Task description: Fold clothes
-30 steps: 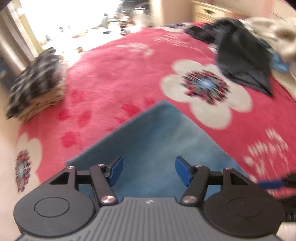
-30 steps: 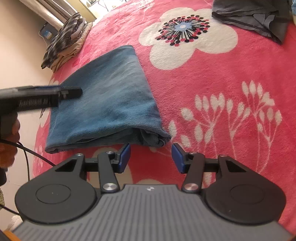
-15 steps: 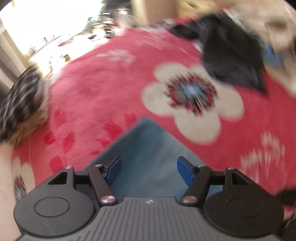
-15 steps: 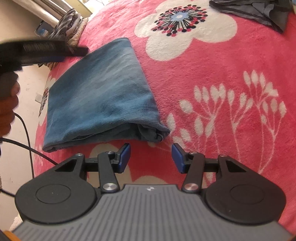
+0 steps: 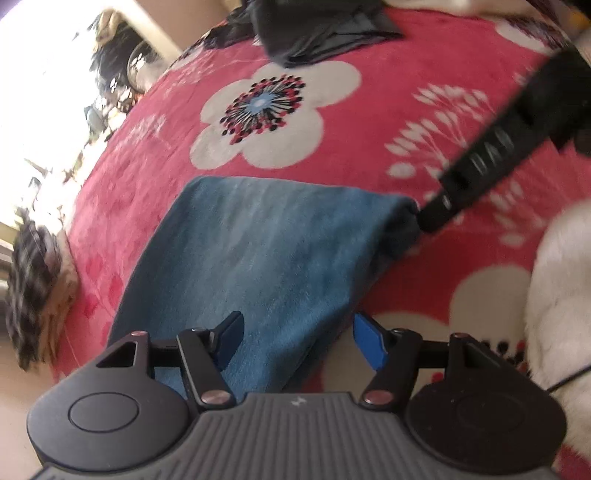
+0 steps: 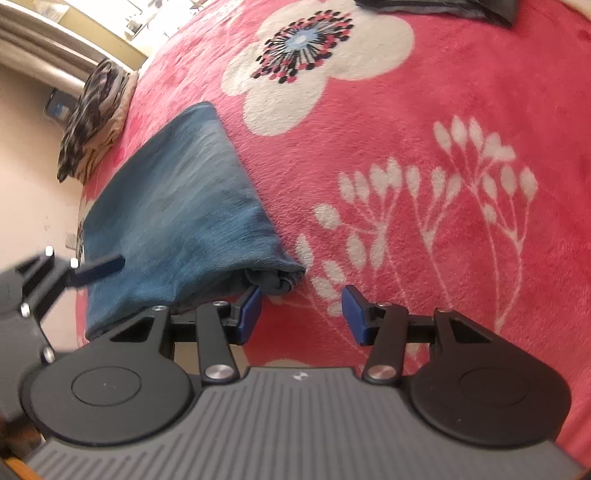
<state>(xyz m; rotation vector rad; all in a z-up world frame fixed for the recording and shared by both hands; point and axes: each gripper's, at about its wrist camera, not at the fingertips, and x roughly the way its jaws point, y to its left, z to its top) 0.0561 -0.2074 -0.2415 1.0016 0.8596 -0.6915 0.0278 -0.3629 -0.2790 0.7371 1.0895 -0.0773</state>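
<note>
Blue folded garment, red bedspread with white flowers and sprigs, black-and-white checked cloth, dark grey clothing

Both views look steeply down along their own fingers at the red flowered bedspread. The left wrist camera sits close over the near end of the folded blue garment, its picture tilted — the window glare falls upper left. The right wrist camera hangs close at the garment's bunched corner. Both share the garment, the big white flower and the checked clothes pile — each also catches the other gripper.
</note>
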